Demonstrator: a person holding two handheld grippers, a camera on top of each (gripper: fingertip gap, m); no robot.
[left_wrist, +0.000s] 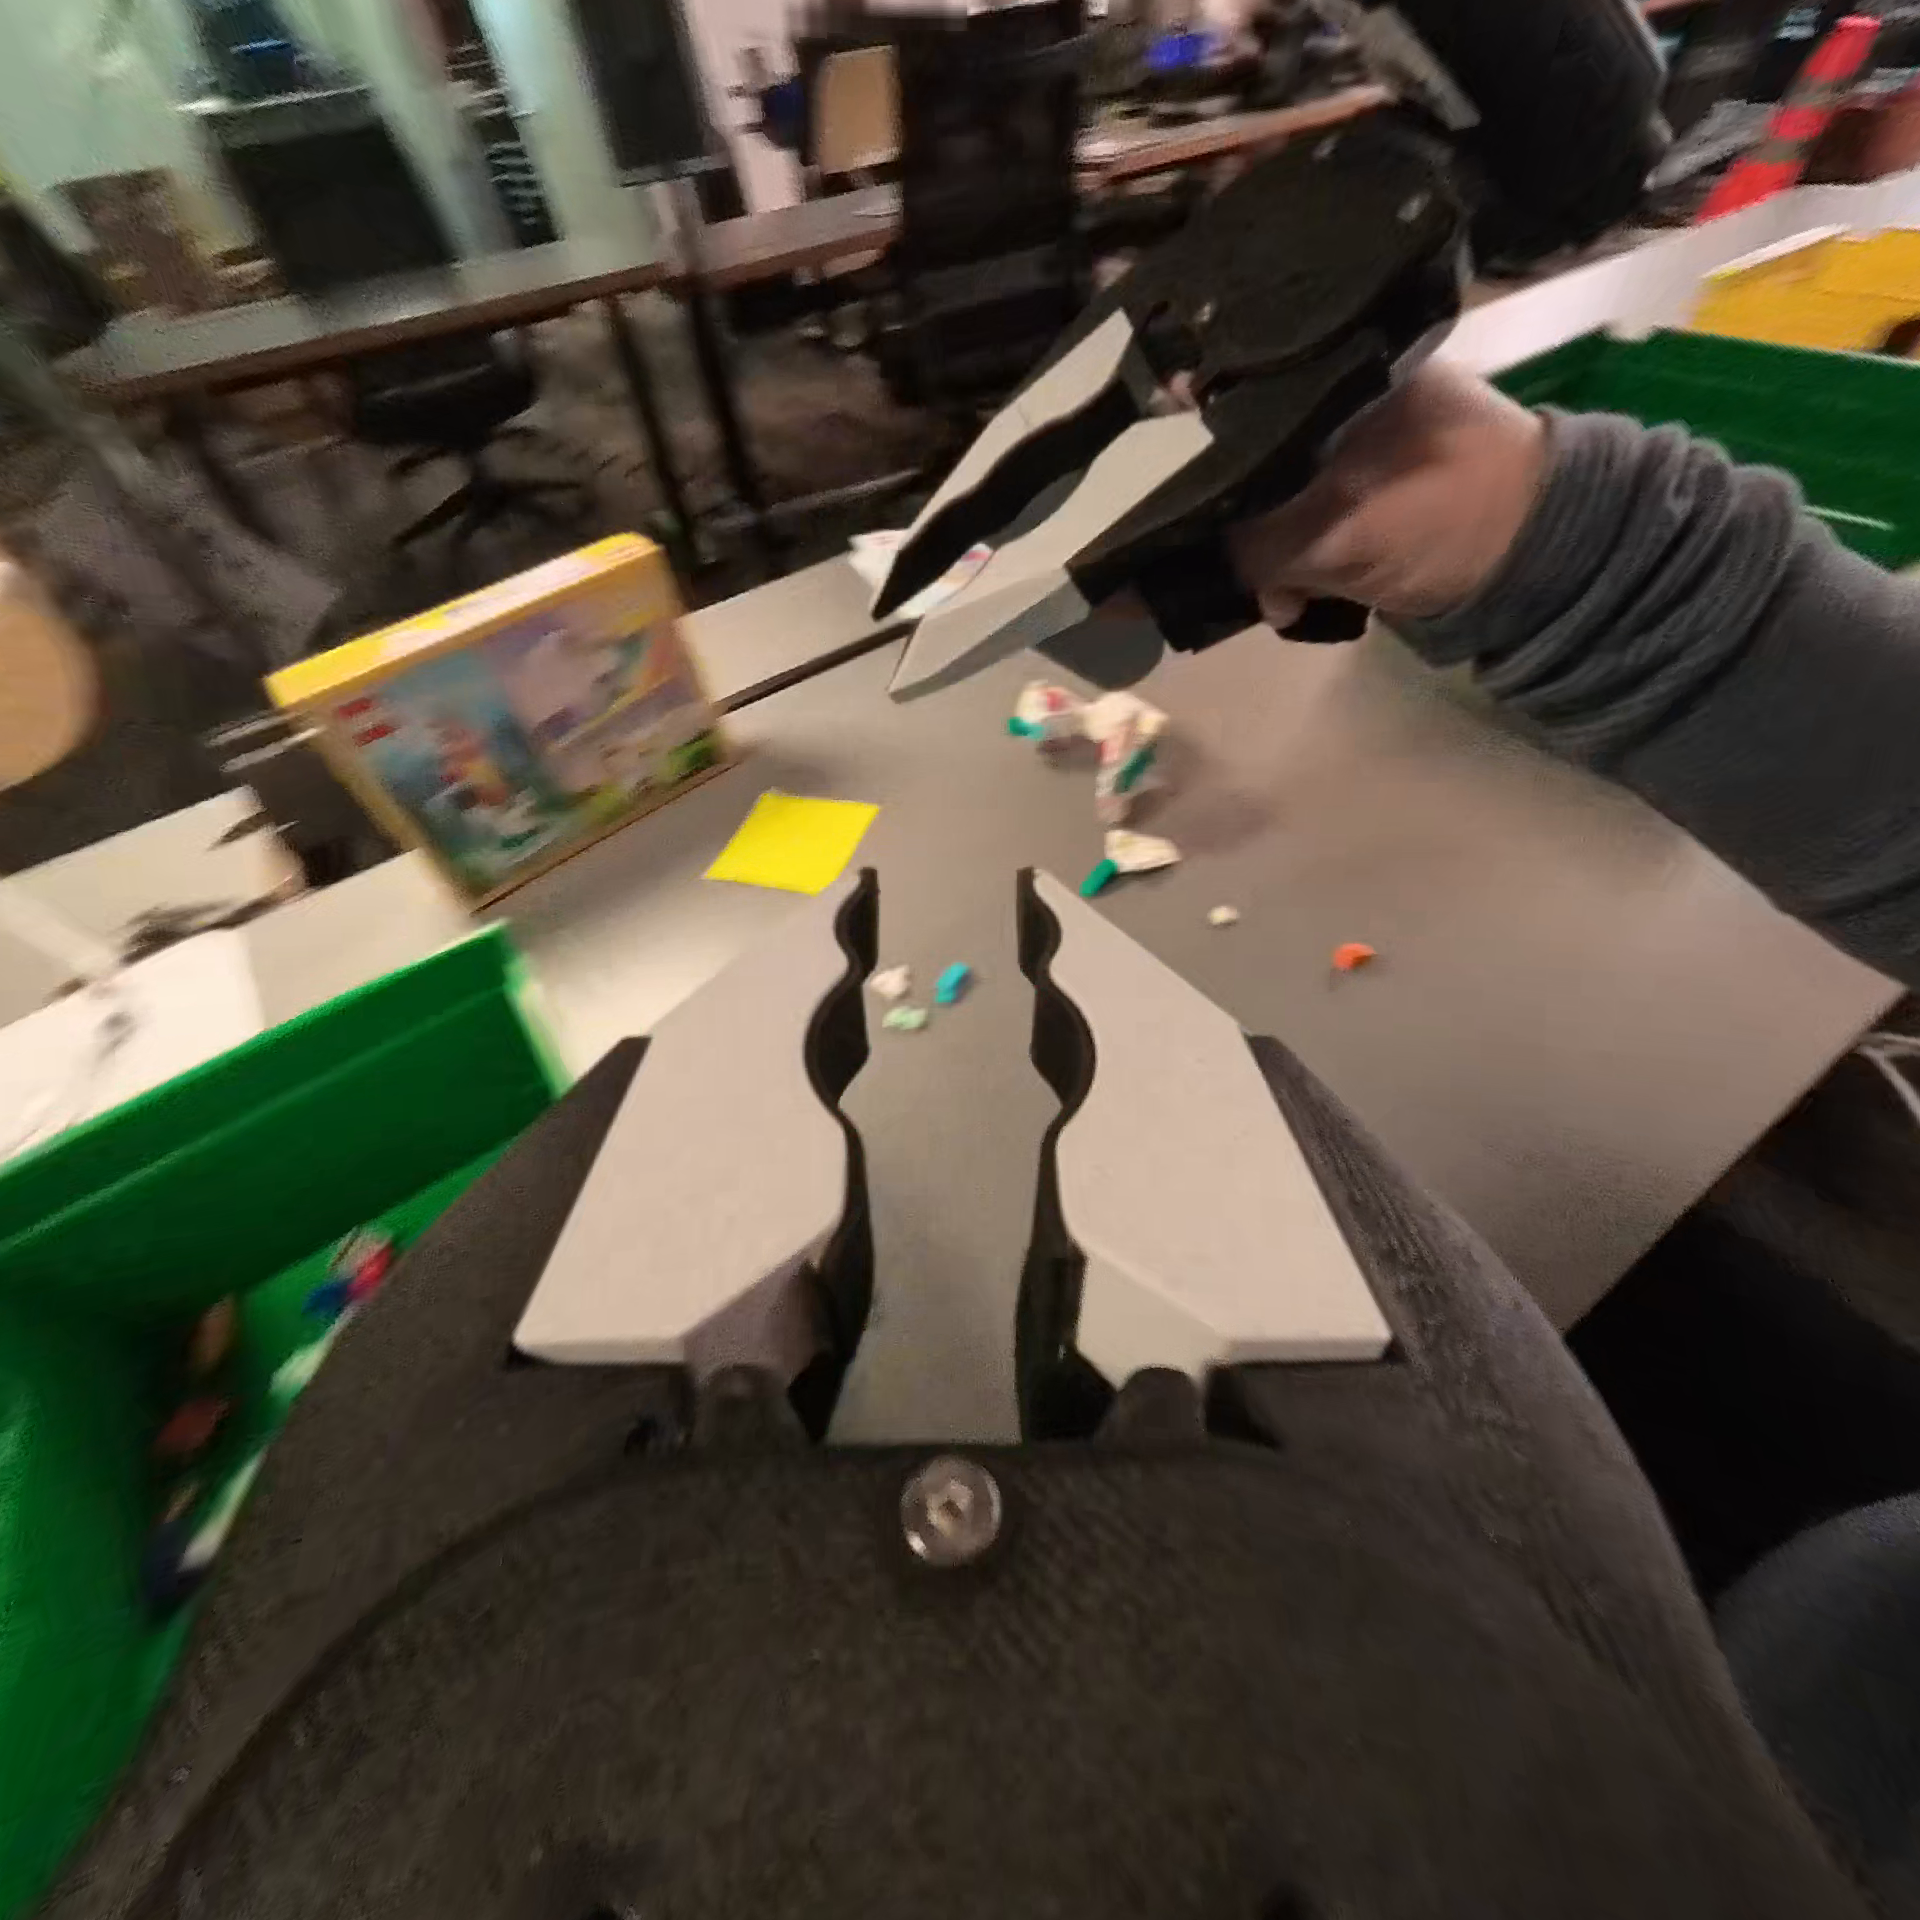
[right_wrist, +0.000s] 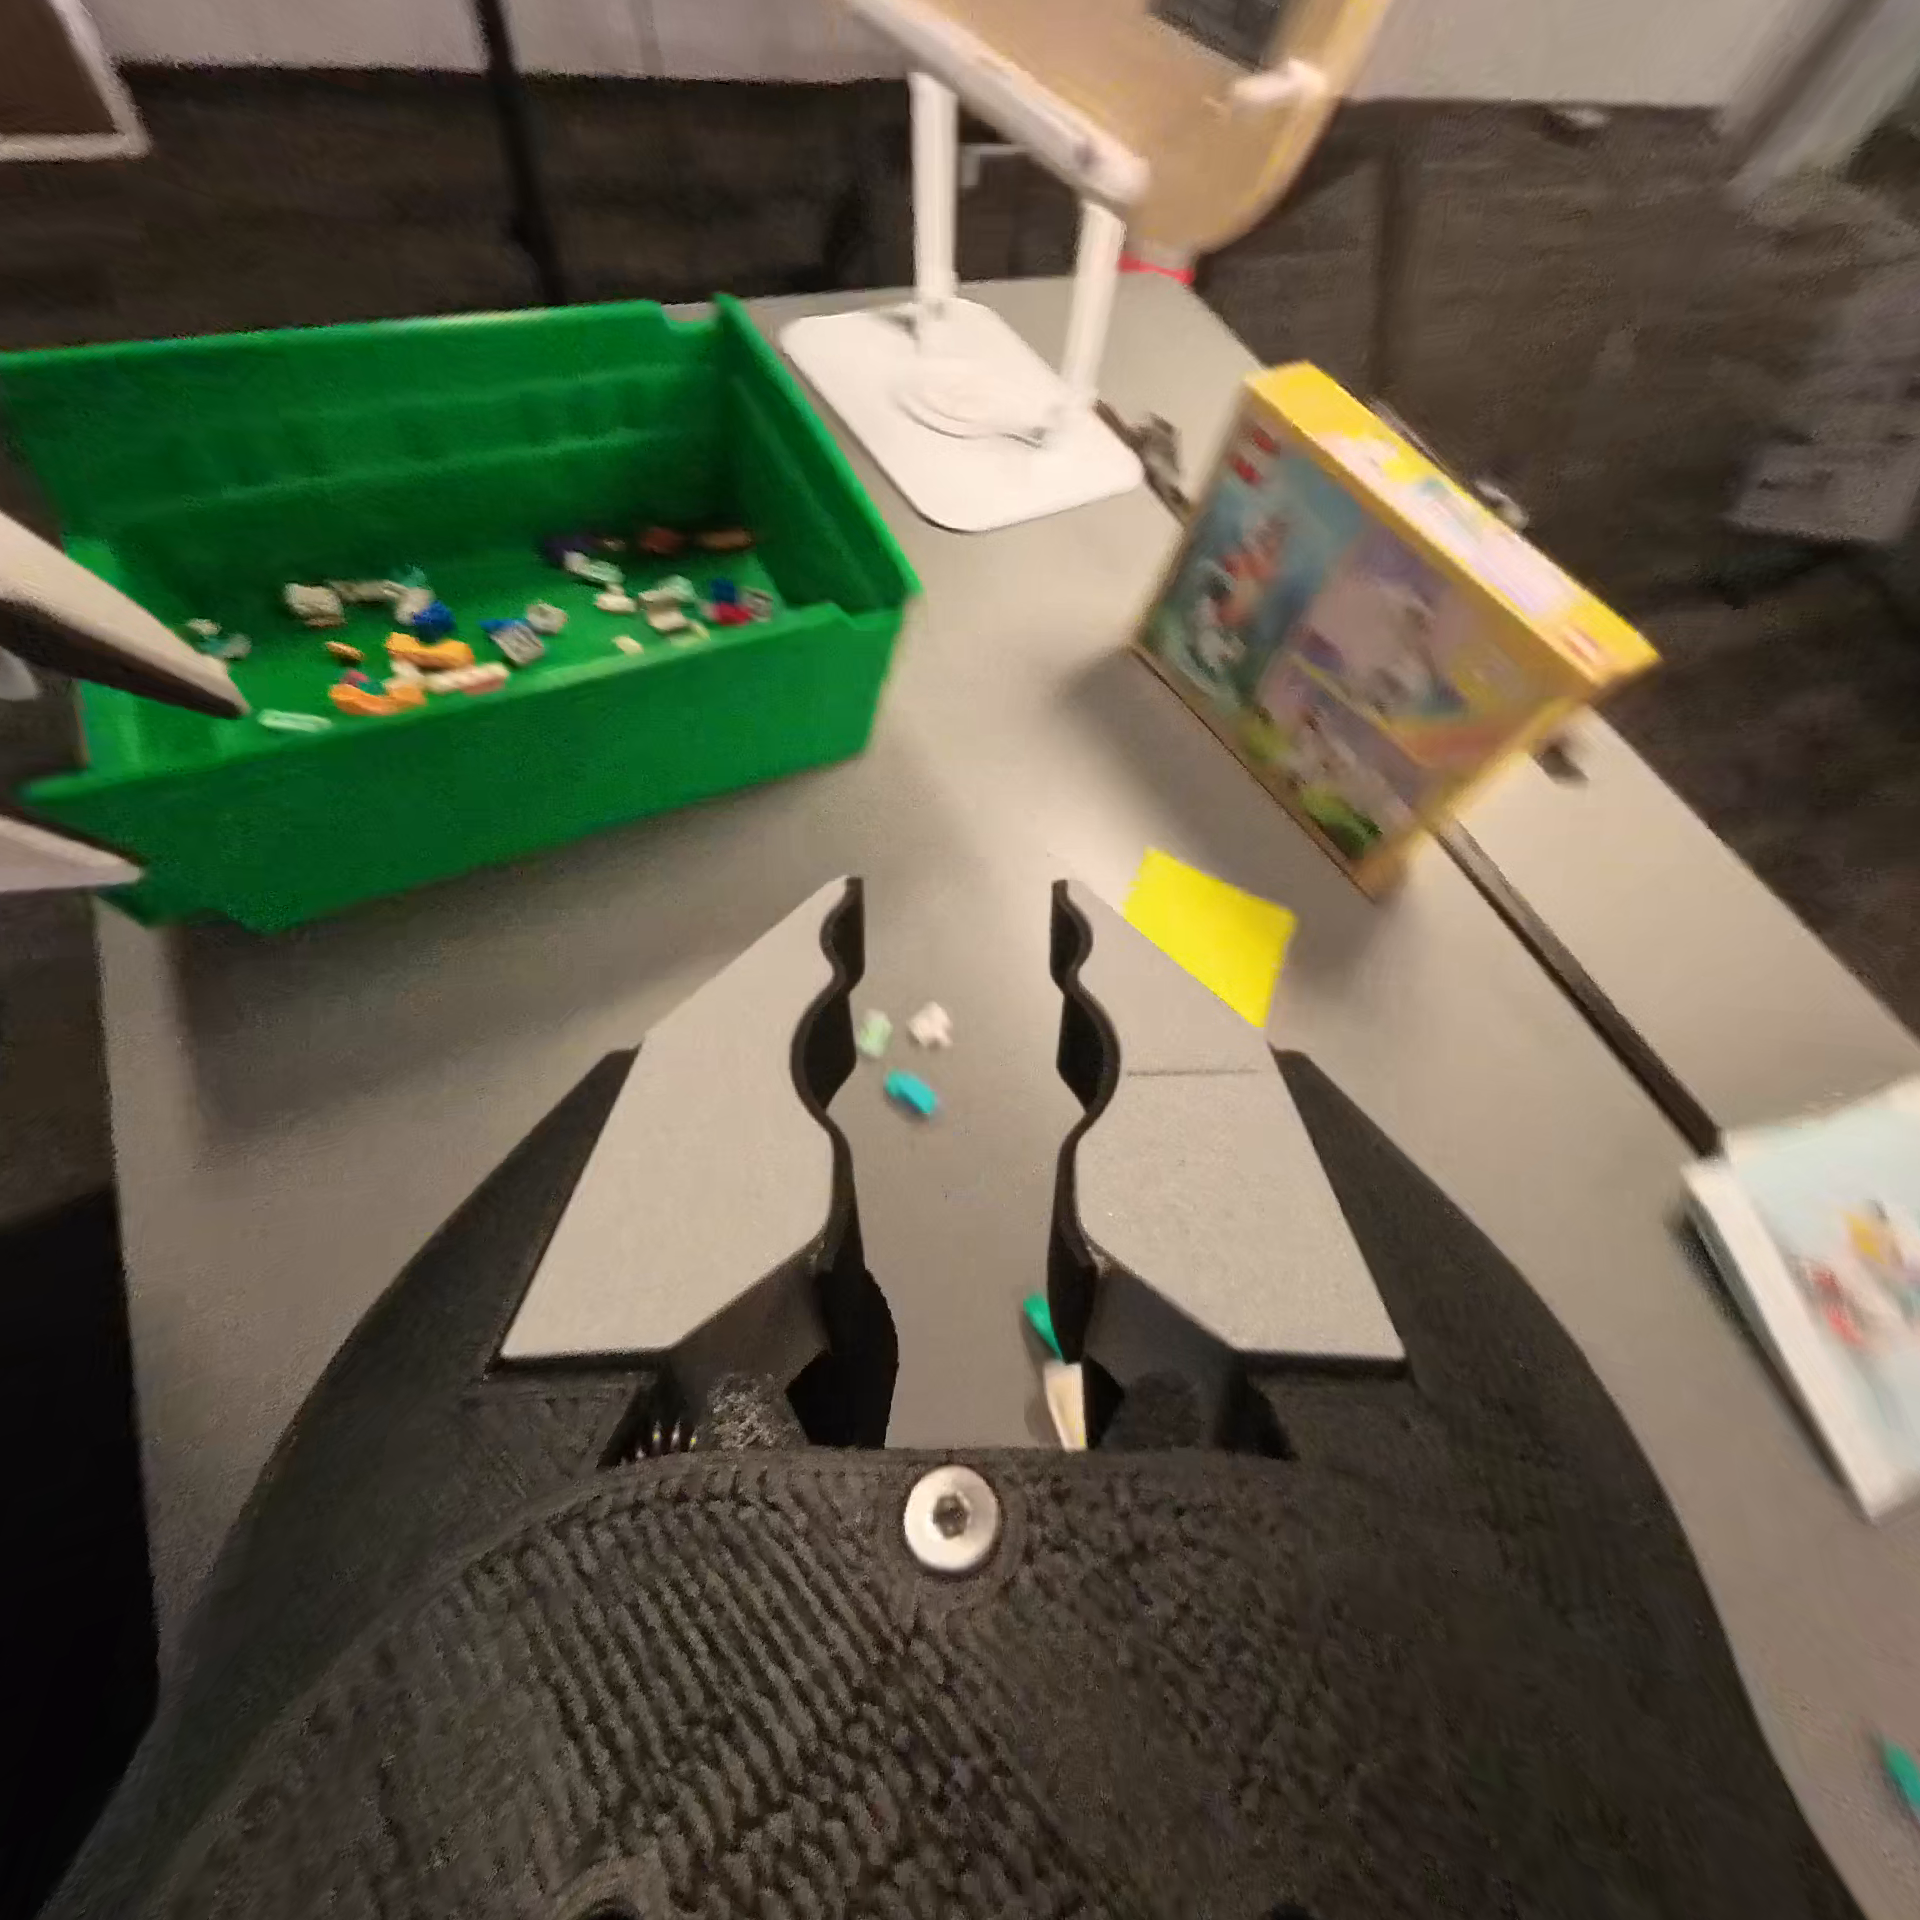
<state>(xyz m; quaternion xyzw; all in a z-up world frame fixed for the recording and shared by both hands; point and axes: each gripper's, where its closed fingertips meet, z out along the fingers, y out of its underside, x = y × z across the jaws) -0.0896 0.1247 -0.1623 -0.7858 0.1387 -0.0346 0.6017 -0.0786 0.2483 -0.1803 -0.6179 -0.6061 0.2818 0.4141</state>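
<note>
— Grey table (right_wrist: 935, 727); what's at its left edge?
— Green bin (right_wrist: 520, 748) of small bricks, left gripper (left_wrist: 943, 883) beside it, parted, empty.
— Middle?
— Three loose bricks (right_wrist: 904, 1049) under the right gripper (right_wrist: 956, 894), tilted down, spread, empty.
— Right?
— Yellow note (right_wrist: 1216, 935), blurred toy box (right_wrist: 1382, 623) near the far edge, booklet (right_wrist: 1829, 1299) cut off.

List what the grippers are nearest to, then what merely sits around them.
By the grippers: left gripper, open, empty; right gripper, open, empty; teal brick, white piece and pale green piece on the table ahead of both.

Around: green bin of loose bricks, yellow box, yellow note, lamp base, booklet, crumpled bags.
</note>
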